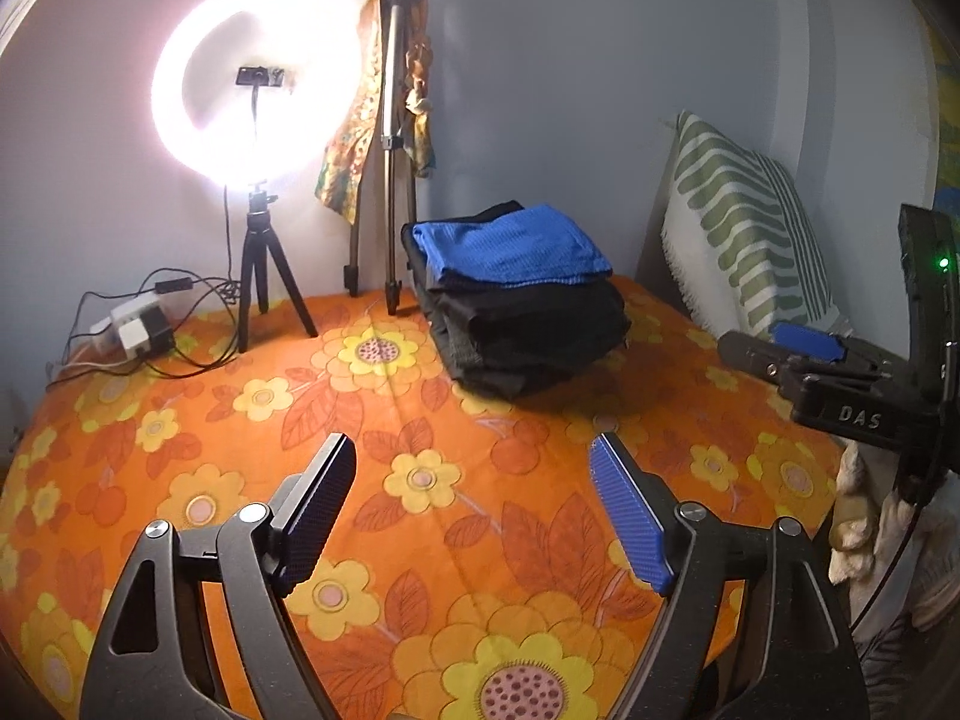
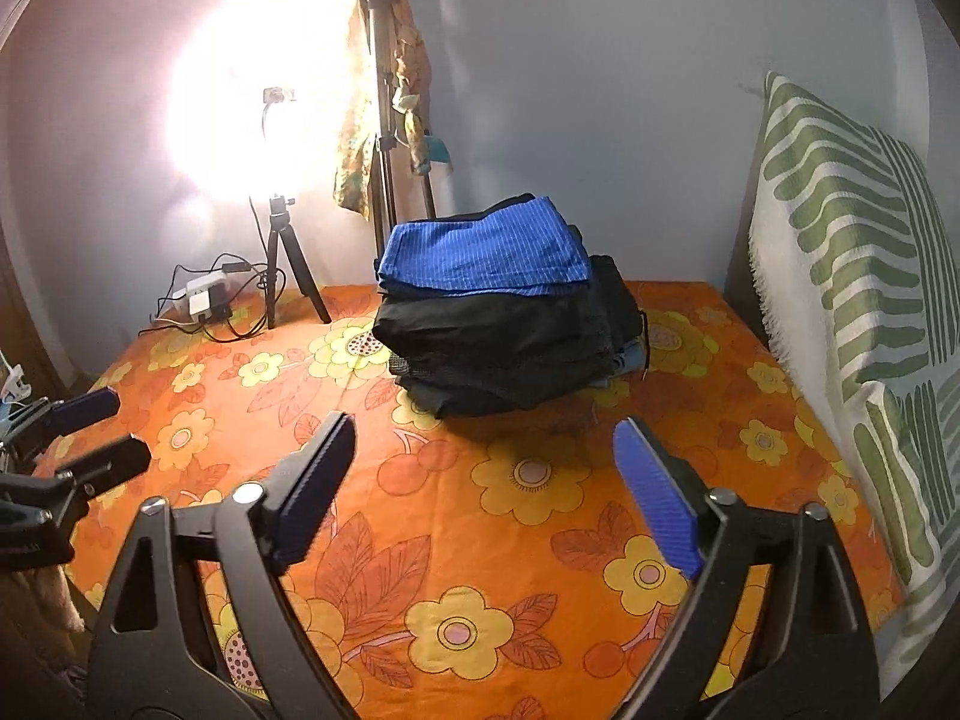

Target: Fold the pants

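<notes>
A stack of folded pants (image 1: pixel 528 336) sits at the back of the orange flowered bed cover (image 1: pixel 420 540), dark pairs below and a blue pair (image 1: pixel 510 246) on top. It also shows in the right wrist view (image 2: pixel 510 354), with the blue pair (image 2: pixel 486 252) uppermost. My left gripper (image 1: pixel 474 516) is open and empty above the bare cover, in front of the stack. My right gripper (image 2: pixel 480 498) is open and empty, also in front of the stack. The right gripper shows at the right edge of the left wrist view (image 1: pixel 798 354); the left gripper shows at the left edge of the right wrist view (image 2: pixel 102 438).
A lit ring light on a small tripod (image 1: pixel 264 276) stands at the back left beside a power strip with cables (image 1: pixel 135 330). A taller tripod draped with patterned cloth (image 1: pixel 390 138) stands behind the stack. A green-striped pillow (image 2: pixel 852 276) leans along the right side.
</notes>
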Action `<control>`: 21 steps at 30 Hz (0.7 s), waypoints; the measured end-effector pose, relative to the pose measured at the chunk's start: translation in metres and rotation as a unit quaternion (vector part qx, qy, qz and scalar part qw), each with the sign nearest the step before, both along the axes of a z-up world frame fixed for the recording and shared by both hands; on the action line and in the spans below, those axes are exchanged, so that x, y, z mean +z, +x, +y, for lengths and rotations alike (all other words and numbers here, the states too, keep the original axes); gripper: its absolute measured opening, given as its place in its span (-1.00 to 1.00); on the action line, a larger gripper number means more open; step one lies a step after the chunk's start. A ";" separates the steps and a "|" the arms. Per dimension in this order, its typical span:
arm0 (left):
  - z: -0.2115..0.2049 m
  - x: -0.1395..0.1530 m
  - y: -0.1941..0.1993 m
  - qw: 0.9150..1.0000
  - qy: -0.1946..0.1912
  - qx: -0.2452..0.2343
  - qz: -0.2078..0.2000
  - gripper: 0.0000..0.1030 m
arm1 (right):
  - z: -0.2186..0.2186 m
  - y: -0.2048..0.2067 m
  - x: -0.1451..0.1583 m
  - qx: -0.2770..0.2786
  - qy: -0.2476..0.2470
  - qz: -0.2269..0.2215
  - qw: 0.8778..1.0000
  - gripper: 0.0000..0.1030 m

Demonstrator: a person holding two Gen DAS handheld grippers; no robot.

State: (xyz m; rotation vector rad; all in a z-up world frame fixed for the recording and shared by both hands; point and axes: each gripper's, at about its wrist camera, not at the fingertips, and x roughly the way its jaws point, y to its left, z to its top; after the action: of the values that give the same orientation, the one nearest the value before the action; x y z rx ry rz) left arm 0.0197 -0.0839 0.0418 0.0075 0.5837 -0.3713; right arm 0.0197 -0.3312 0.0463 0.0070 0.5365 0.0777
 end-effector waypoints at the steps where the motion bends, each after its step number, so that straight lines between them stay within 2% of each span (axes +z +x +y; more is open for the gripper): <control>1: 0.001 -0.001 -0.001 1.000 0.000 0.001 0.002 0.56 | 0.002 -0.002 -0.001 -0.001 -0.001 -0.002 1.000 0.87; 4: 0.004 -0.004 -0.003 1.000 -0.002 0.009 0.009 0.56 | 0.007 -0.004 -0.005 0.010 -0.003 0.000 1.000 0.94; 12: 0.002 -0.008 -0.006 1.000 0.018 0.018 0.014 0.56 | 0.020 -0.007 -0.010 0.031 -0.004 0.004 0.999 0.95; 21: -0.002 -0.007 -0.011 0.999 0.030 0.024 0.009 0.56 | 0.021 -0.007 -0.011 0.031 -0.004 0.004 1.000 0.96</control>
State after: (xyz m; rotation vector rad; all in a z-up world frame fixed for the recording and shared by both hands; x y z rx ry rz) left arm 0.0087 -0.0857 0.0345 0.0474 0.6118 -0.3073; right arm 0.0123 -0.3102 0.0353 -0.0165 0.5457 0.1363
